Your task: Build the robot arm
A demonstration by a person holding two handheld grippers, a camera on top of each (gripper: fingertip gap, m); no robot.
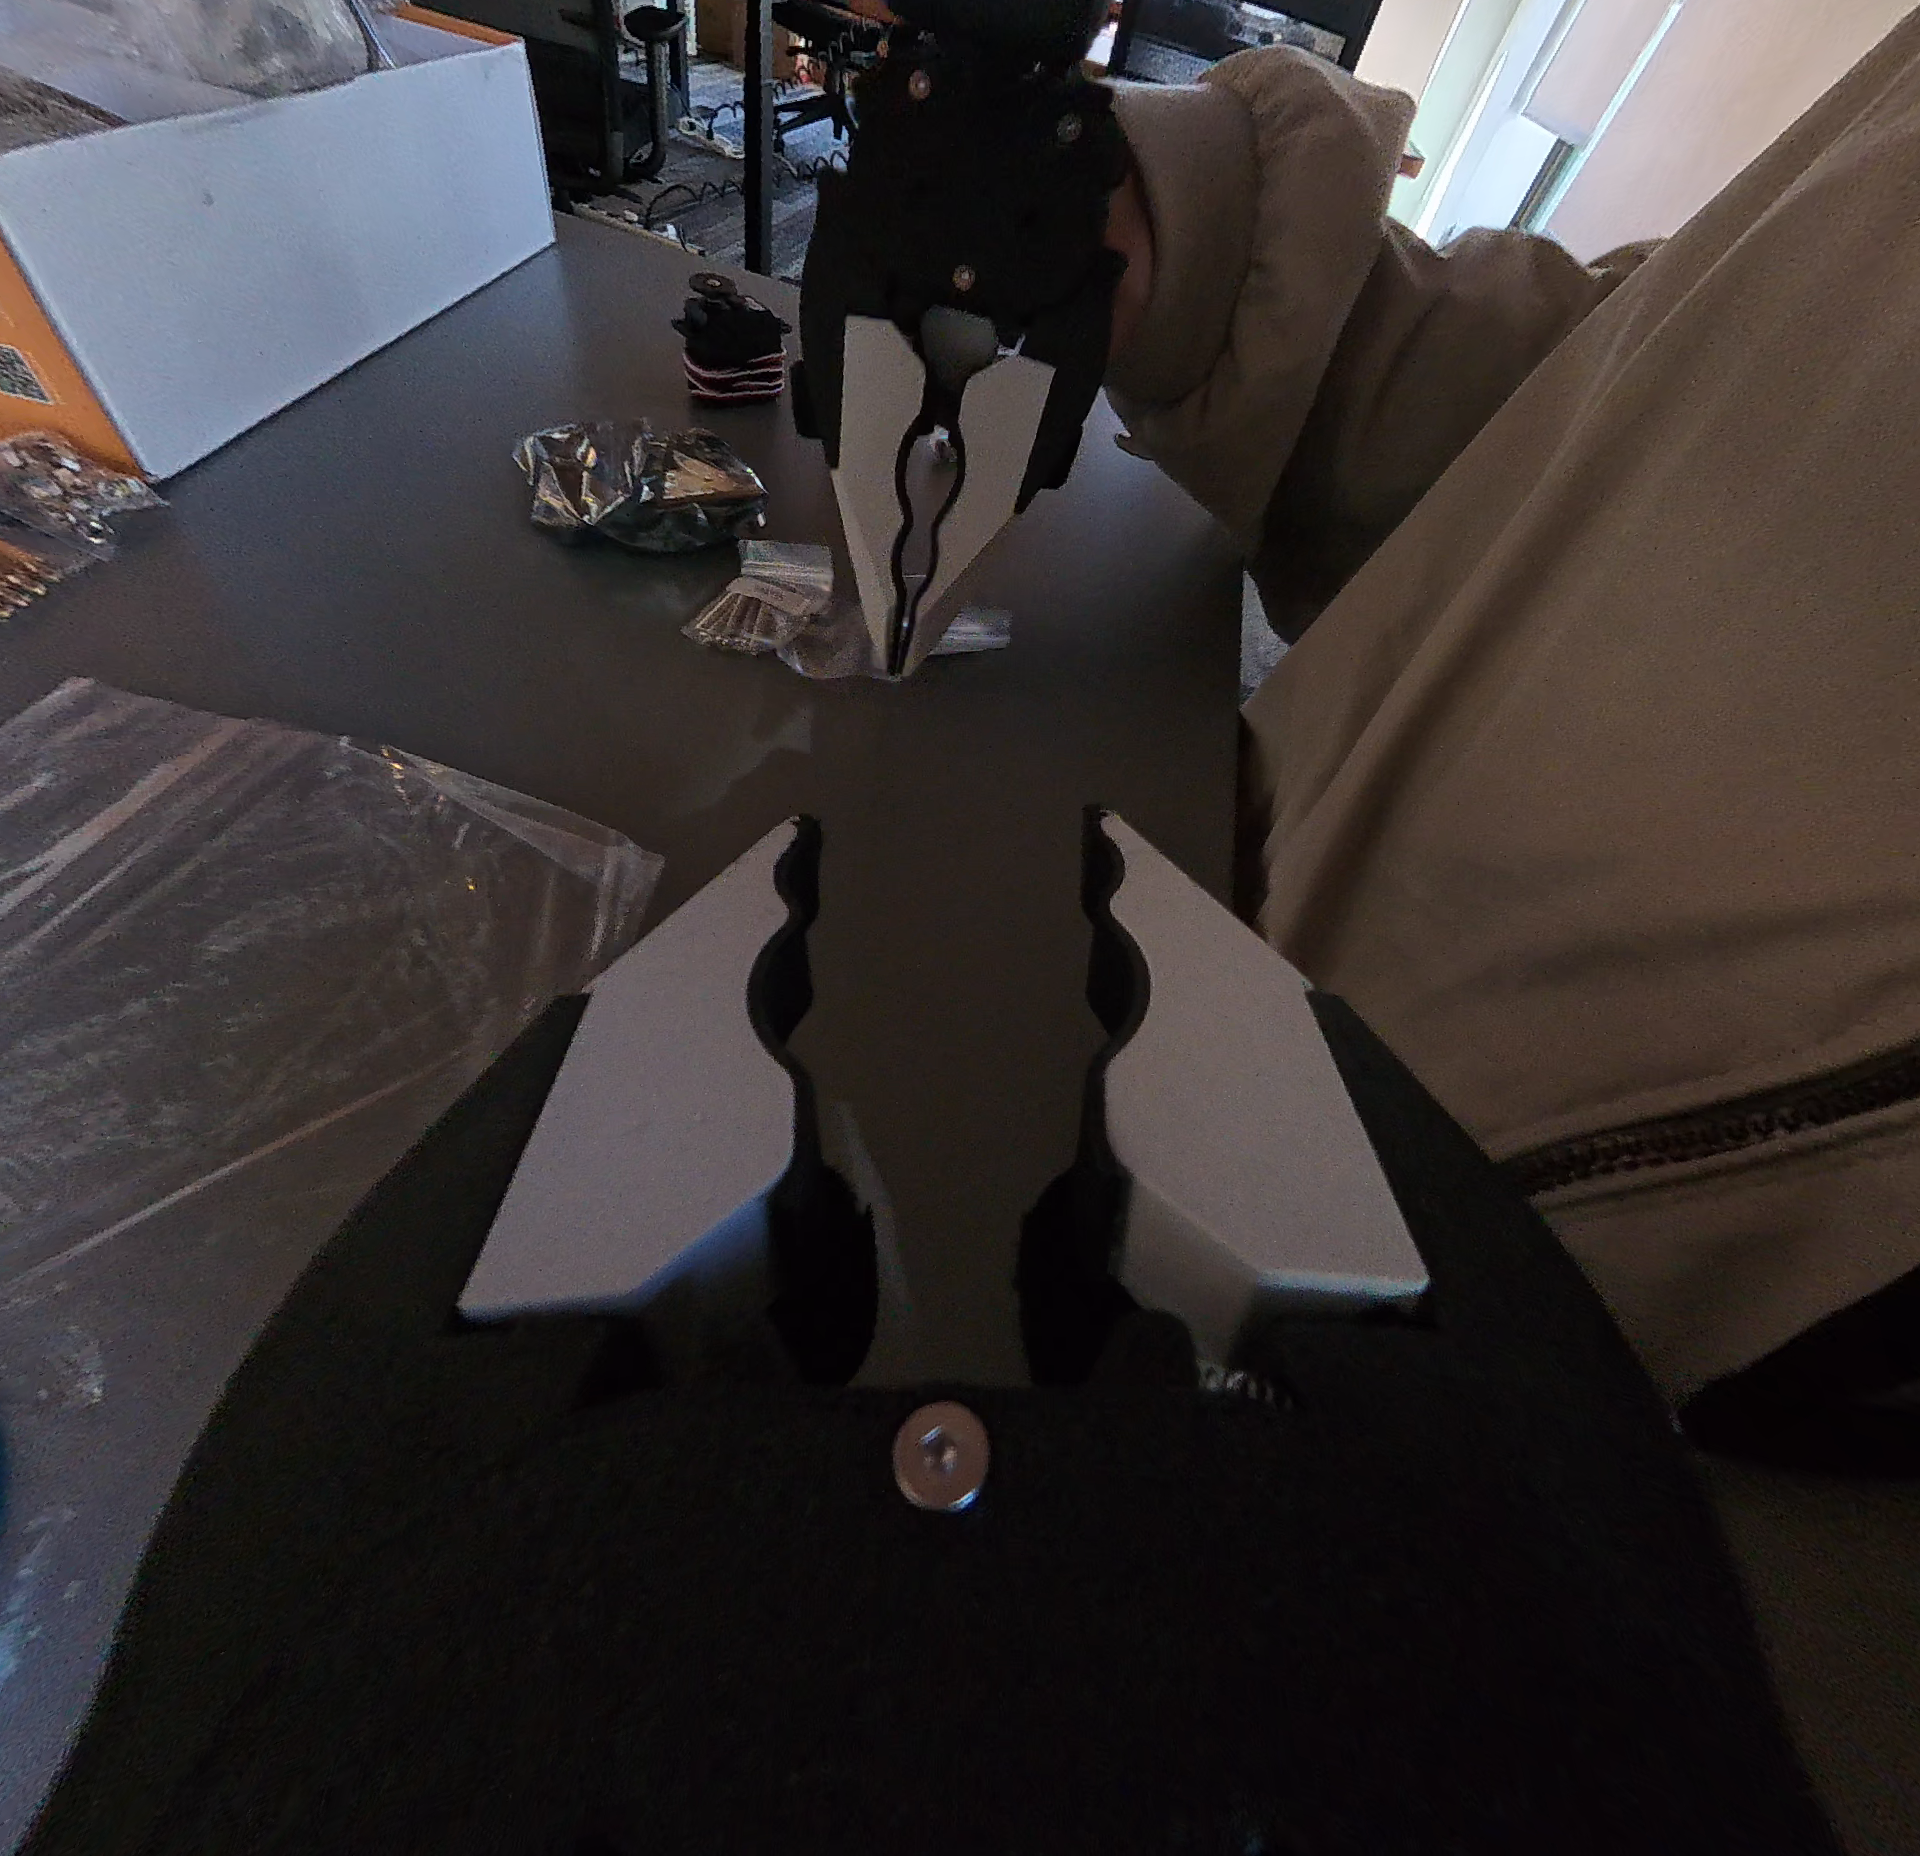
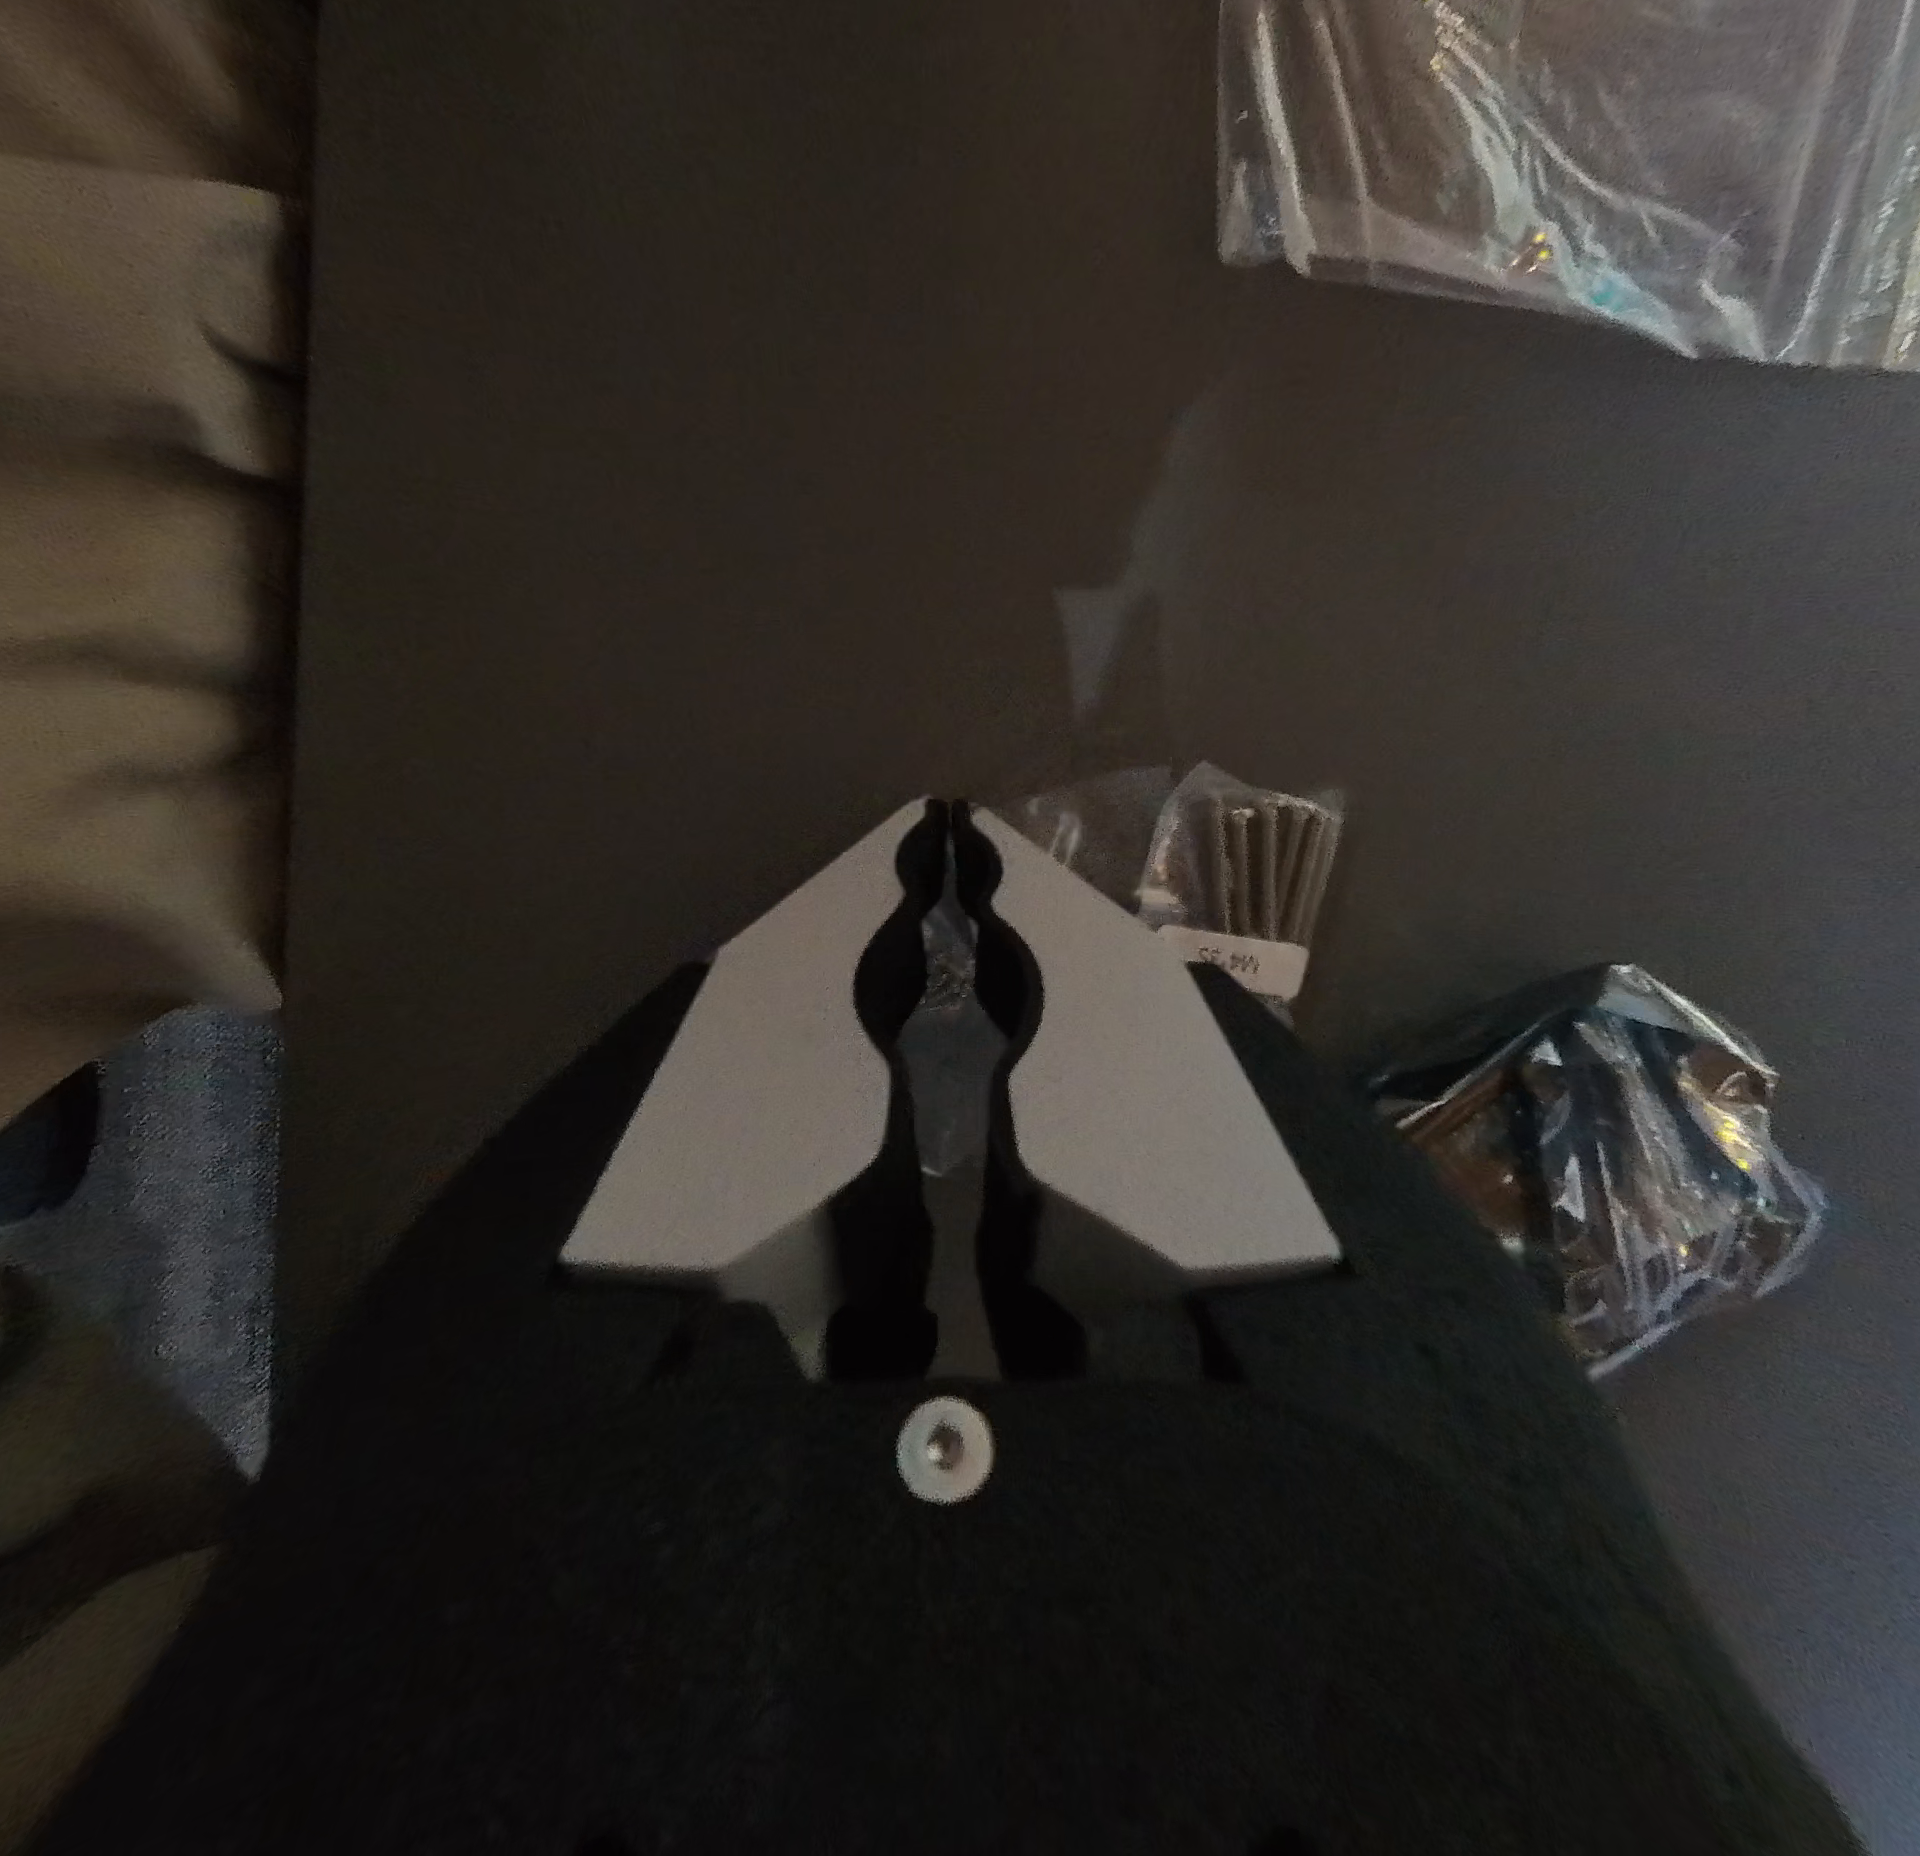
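Note:
My left gripper [image 1: 951,819] is open and empty, low over the dark table [image 1: 468,601], with bare table between its fingers. My right gripper [image 2: 951,804] is shut on a small clear plastic bag [image 2: 943,985], which shows in the gap between its fingers. In the left wrist view the right gripper [image 1: 899,668] points down with its tips on the table among small clear bags of screws [image 1: 764,611]. One small bag of long screws with a white label [image 2: 1252,871] lies just right of the right gripper's tips.
A crumpled dark shiny bag [image 1: 644,487] [image 2: 1600,1172] lies by the screw bags. A small black part wrapped in red-black wire [image 1: 732,346] stands behind it. A white box [image 1: 260,237] is at far left, a large clear bag [image 1: 260,923] at near left. A person's beige sleeve [image 1: 1299,300] is at right.

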